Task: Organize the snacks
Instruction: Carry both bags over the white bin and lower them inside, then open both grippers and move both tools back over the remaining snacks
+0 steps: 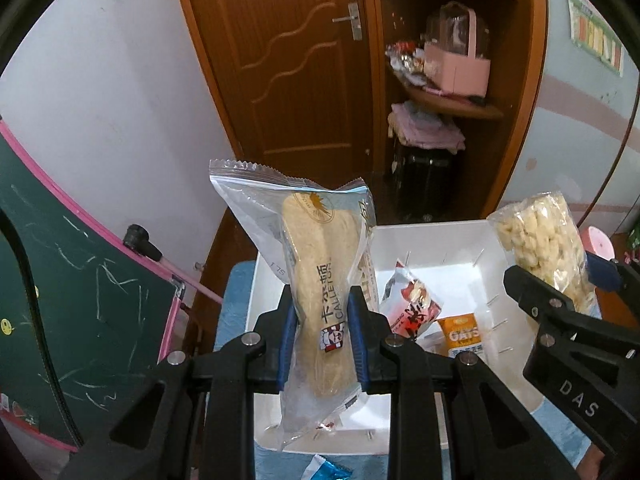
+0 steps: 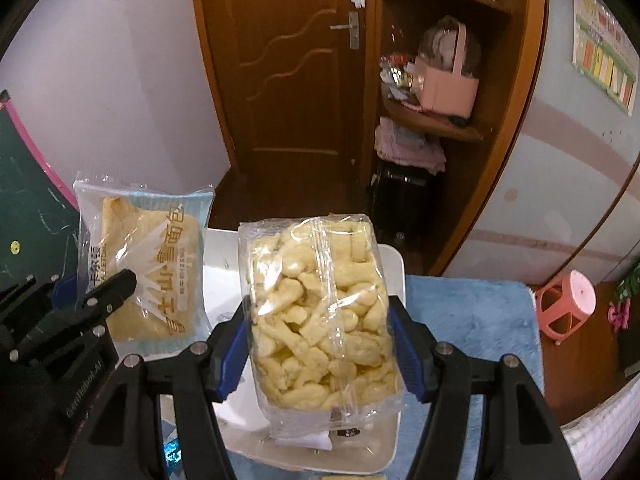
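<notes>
My left gripper is shut on a clear-wrapped bread packet and holds it upright above a white bin. The same packet shows at the left in the right wrist view. My right gripper is shut on a clear bag of pale puffed snacks and holds it above the bin's rim. That bag shows at the right in the left wrist view. Inside the bin lie a red-and-white snack packet and an orange oats packet.
The bin sits on a blue cloth. A small blue wrapper lies on the cloth in front of the bin. A green chalkboard stands at the left. A wooden door, shelves and a pink stool are behind.
</notes>
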Action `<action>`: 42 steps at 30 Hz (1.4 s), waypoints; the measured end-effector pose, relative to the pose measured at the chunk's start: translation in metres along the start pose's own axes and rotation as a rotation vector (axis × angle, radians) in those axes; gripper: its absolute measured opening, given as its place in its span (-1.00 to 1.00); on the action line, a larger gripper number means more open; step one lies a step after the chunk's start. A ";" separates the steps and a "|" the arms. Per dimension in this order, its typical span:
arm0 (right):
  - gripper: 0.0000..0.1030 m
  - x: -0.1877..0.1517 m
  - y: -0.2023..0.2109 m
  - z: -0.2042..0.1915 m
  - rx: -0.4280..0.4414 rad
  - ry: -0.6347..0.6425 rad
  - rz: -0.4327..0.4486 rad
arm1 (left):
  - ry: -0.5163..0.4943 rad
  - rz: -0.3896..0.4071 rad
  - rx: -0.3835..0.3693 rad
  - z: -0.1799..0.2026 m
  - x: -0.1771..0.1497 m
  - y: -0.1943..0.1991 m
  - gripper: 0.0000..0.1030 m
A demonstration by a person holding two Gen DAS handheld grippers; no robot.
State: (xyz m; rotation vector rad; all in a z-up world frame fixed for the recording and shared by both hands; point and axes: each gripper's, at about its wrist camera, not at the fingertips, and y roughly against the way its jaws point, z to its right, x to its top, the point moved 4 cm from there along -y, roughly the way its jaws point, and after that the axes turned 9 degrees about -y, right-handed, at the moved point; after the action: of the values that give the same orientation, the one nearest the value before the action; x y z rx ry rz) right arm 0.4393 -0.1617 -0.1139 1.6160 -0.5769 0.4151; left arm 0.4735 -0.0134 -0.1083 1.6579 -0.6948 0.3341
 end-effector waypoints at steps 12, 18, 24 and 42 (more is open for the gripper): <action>0.28 -0.014 -0.017 0.016 0.069 -0.050 -0.089 | 0.041 -0.037 -0.073 -0.001 -0.012 -0.010 0.77; 0.28 -0.019 0.002 0.016 0.083 -0.059 -0.088 | 0.007 -0.037 -0.062 0.001 -0.024 0.009 0.77; 0.28 -0.029 0.025 0.011 0.066 -0.017 -0.077 | -0.001 -0.019 -0.050 -0.006 -0.033 0.040 0.77; 0.28 -0.078 0.137 0.017 0.020 0.063 0.070 | -0.059 0.032 -0.062 0.001 -0.085 0.137 0.78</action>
State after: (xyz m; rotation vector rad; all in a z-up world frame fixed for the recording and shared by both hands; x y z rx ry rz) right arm 0.2951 -0.1779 -0.0506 1.5992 -0.5845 0.5234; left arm 0.3241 -0.0033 -0.0491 1.6044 -0.7690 0.2846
